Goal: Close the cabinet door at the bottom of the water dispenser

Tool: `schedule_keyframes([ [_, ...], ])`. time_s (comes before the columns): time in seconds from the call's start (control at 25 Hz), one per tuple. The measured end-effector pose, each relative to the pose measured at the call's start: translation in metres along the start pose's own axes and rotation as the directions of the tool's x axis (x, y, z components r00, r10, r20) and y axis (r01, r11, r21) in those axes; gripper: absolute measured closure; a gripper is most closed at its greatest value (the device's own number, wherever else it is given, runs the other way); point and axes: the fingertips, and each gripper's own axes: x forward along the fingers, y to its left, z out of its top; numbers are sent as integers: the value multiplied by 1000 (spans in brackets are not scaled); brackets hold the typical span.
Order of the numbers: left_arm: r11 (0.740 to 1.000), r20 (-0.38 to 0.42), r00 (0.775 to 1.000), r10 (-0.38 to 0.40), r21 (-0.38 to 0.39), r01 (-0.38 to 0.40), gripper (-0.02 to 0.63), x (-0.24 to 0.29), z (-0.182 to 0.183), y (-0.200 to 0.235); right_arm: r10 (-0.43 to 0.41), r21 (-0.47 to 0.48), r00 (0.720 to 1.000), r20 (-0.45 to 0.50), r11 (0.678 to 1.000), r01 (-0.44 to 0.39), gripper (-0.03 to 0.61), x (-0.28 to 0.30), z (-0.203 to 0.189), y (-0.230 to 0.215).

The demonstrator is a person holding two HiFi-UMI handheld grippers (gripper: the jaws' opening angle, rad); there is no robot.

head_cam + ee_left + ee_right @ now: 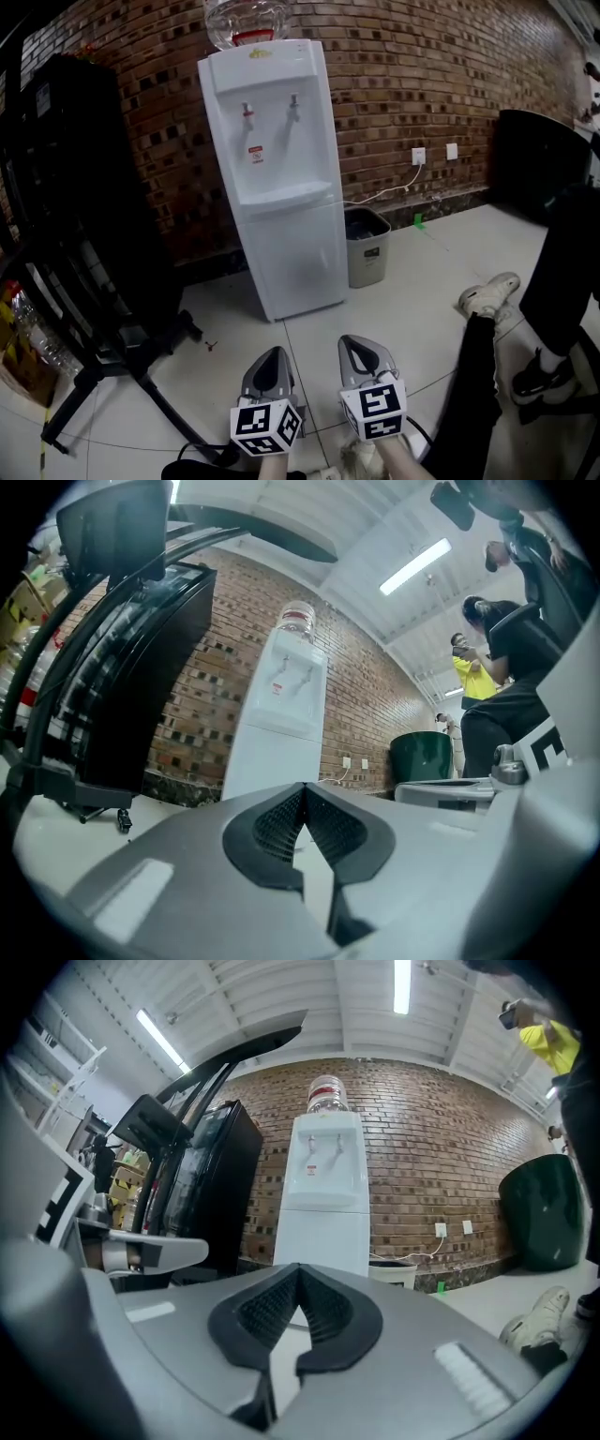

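Observation:
A white water dispenser (279, 178) with a bottle on top stands against the brick wall. Its bottom cabinet door (296, 258) lies flush with the body, shut. The dispenser (279, 719) shows ahead in the left gripper view and the dispenser (323, 1199) also in the right gripper view. My left gripper (269, 360) and right gripper (361, 347) hover side by side low over the floor, well short of the dispenser, both pointing at it. Both are shut with nothing between the pads. The left gripper's tips (302, 789) and the right gripper's tips (298, 1269) meet.
A grey waste bin (367, 246) stands right of the dispenser, with a cable to a wall socket (418, 156). A black rack and stand (84, 272) fill the left side. A person's legs and shoes (492, 309) are at the right. A dark green bin (539, 1211) is far right.

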Motion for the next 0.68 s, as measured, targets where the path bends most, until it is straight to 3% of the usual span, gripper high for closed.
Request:
schedule_keyframes([
  [0.68,1000,-21,1000,8,-18,-9,595,2,-7,-1,-29,31,999,-22,999,30,578,-3,-13,-18],
])
